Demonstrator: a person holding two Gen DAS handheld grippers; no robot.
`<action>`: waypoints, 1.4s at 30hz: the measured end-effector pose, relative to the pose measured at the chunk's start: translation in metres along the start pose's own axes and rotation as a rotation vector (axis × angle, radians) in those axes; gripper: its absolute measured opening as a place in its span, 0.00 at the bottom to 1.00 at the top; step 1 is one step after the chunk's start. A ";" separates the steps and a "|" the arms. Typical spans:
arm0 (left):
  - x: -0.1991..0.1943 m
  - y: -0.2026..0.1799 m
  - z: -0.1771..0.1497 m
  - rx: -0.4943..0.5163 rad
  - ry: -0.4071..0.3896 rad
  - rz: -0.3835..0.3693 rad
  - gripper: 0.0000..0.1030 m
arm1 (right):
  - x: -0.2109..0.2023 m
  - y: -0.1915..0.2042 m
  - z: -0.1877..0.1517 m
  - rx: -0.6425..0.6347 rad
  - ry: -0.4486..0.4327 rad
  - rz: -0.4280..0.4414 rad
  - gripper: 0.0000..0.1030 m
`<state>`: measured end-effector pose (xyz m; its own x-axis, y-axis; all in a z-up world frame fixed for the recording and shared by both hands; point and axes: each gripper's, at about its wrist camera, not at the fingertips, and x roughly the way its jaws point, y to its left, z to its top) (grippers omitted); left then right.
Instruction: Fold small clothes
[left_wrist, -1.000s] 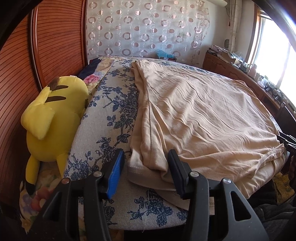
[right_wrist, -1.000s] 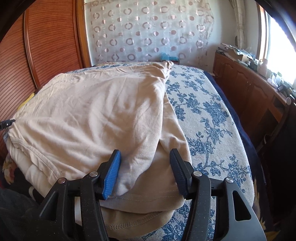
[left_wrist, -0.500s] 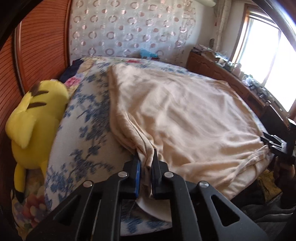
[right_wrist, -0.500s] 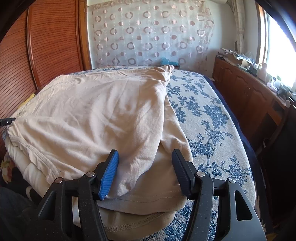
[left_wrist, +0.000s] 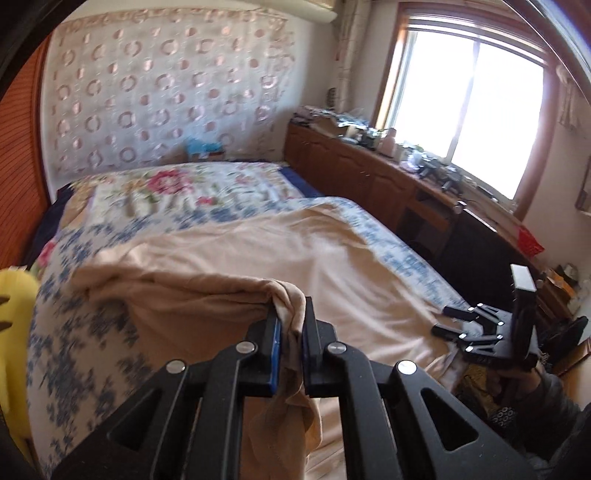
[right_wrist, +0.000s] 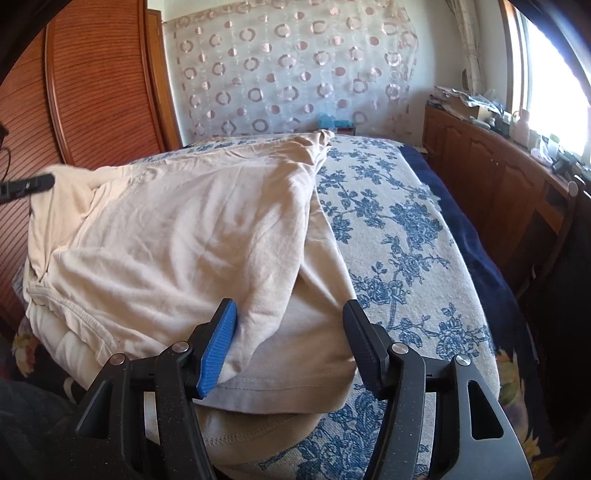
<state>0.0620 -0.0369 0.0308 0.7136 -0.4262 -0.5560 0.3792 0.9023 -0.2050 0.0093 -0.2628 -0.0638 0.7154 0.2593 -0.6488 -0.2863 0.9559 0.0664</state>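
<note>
A beige garment (right_wrist: 192, 236) lies spread on the bed with the blue floral cover (right_wrist: 399, 236). My left gripper (left_wrist: 290, 334) is shut on the garment's left corner (left_wrist: 286, 295) and holds it lifted above the bed; the cloth (left_wrist: 295, 258) trails from it. My right gripper (right_wrist: 290, 332) is open, its fingers straddling the garment's near right corner without pinching it. The right gripper also shows in the left wrist view (left_wrist: 454, 321), open at the bed's right edge. The left gripper's tip (right_wrist: 33, 183) shows at the far left of the right wrist view.
A yellow plush toy (left_wrist: 14, 332) sits at the bed's left side by the wooden headboard (right_wrist: 92, 92). A wooden cabinet (left_wrist: 354, 173) with clutter runs under the window (left_wrist: 465, 110) on the right. A patterned curtain (right_wrist: 291, 70) hangs behind the bed.
My left gripper closed on the garment's left corner, then lifted it and carried it rightward over the bed. The right gripper stayed open in place.
</note>
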 end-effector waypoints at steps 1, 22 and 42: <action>0.002 -0.008 0.006 0.010 -0.004 -0.019 0.05 | -0.001 -0.001 0.000 0.000 -0.003 -0.006 0.59; 0.027 -0.129 0.051 0.283 0.095 -0.184 0.31 | -0.034 -0.032 0.011 0.058 -0.064 -0.035 0.59; -0.006 0.001 -0.024 0.078 0.078 0.096 0.46 | -0.019 0.009 0.046 -0.055 -0.086 0.006 0.59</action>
<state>0.0443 -0.0317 0.0142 0.7016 -0.3295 -0.6319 0.3584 0.9295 -0.0867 0.0221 -0.2531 -0.0162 0.7649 0.2779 -0.5810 -0.3232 0.9459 0.0270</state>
